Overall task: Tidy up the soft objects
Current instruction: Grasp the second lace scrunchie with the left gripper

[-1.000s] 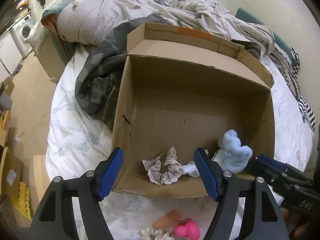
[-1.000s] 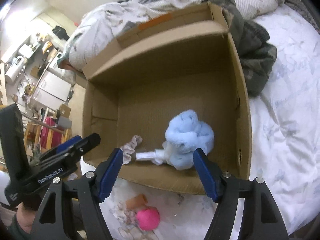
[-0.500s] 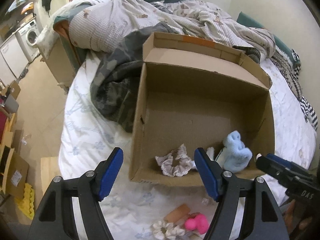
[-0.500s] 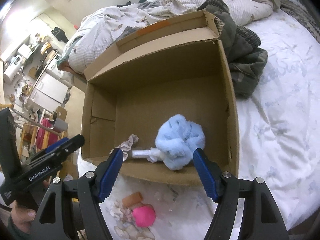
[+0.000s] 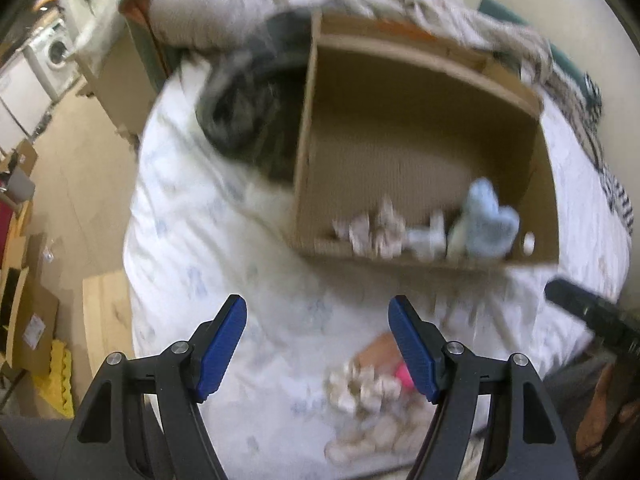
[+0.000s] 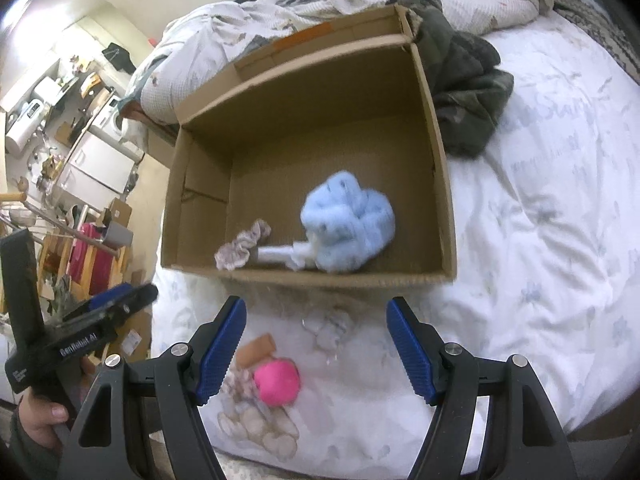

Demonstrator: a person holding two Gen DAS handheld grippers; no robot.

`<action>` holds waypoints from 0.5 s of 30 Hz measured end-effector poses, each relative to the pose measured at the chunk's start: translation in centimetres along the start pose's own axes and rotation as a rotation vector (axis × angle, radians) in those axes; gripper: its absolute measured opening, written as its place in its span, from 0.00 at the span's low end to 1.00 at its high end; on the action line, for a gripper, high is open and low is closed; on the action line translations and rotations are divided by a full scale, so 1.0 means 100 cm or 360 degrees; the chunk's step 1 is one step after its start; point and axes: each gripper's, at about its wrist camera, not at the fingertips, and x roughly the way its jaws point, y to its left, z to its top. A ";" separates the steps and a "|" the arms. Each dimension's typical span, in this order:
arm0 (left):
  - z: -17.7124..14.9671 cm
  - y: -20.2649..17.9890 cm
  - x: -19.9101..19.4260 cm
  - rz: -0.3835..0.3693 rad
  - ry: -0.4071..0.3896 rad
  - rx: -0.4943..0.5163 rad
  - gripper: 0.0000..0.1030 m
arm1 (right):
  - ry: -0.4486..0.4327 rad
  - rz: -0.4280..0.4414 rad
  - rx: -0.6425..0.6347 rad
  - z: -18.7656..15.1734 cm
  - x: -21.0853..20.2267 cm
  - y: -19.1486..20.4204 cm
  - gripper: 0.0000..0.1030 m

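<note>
Resting on the white floral bed point(image 6: 540, 240), the corrugated cardboard box point(image 6: 440, 184) lies ahead of both tools and holds a fluffy blue plush bundle point(image 6: 346, 228), a frilly scrunchie point(image 6: 240, 246) and a white rolled cloth point(image 6: 280, 254). The right tool point(image 6: 316, 344) gapes empty; just below it sit a pink ball point(image 6: 278, 382) and a tan roll point(image 6: 256, 350). The left tool point(image 5: 318, 346) is spread empty too. Both have pulled back from the box since earlier.
</note>
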 end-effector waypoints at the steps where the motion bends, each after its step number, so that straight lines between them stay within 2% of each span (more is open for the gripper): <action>1: -0.005 -0.002 0.004 -0.0004 0.0041 0.0007 0.69 | 0.0009 -0.0006 0.0002 -0.002 0.000 0.000 0.74; 2: -0.010 -0.005 0.011 -0.0009 0.0105 0.0021 0.69 | 0.0015 -0.0007 0.0005 -0.004 0.000 -0.001 0.74; 7: -0.023 -0.013 0.025 -0.0033 0.0224 0.0039 0.69 | 0.0103 0.0012 0.0027 -0.014 0.009 0.001 0.74; 10: -0.033 -0.014 0.037 -0.0060 0.0332 0.0022 0.69 | 0.0251 0.0087 0.0064 -0.025 0.028 0.002 0.74; 15: -0.047 -0.023 0.052 -0.0137 0.0465 0.0012 0.68 | 0.0474 0.0127 0.0154 -0.043 0.061 0.001 0.74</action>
